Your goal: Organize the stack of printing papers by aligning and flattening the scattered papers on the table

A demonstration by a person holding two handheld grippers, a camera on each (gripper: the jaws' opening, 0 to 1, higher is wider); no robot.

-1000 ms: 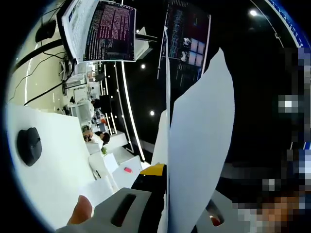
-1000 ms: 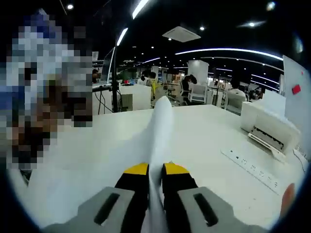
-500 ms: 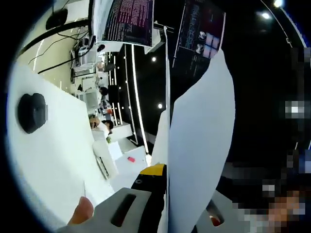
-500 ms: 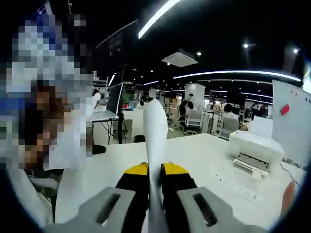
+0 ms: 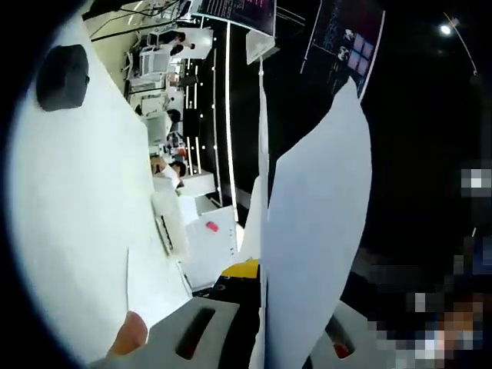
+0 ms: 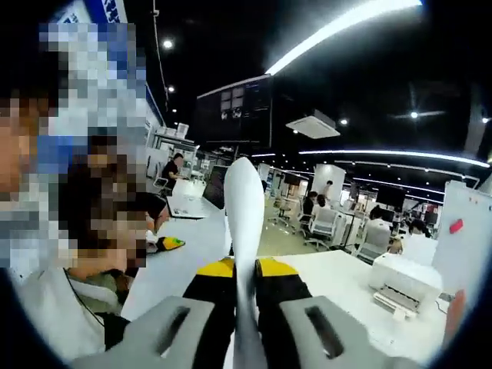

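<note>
My left gripper (image 5: 257, 280) is clamped tight, its fingers (image 5: 234, 270) pointing to 12 o'clock; my fingertip (image 5: 128, 334) shows at 7 o'clock. My right gripper (image 6: 245, 270) is clamped too, yellow-tipped fingers (image 6: 217, 269) upright, a fingertip (image 6: 453, 311) at 4 o'clock.

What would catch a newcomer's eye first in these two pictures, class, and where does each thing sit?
The tall white sheets of printing paper rise up the middle of the left gripper view, clamped in the left gripper against a dark ceiling. In the right gripper view the right gripper, with yellow-tipped black fingers, pinches a curled white paper edge. A white box-shaped printer sits on the white table at the right.
</note>
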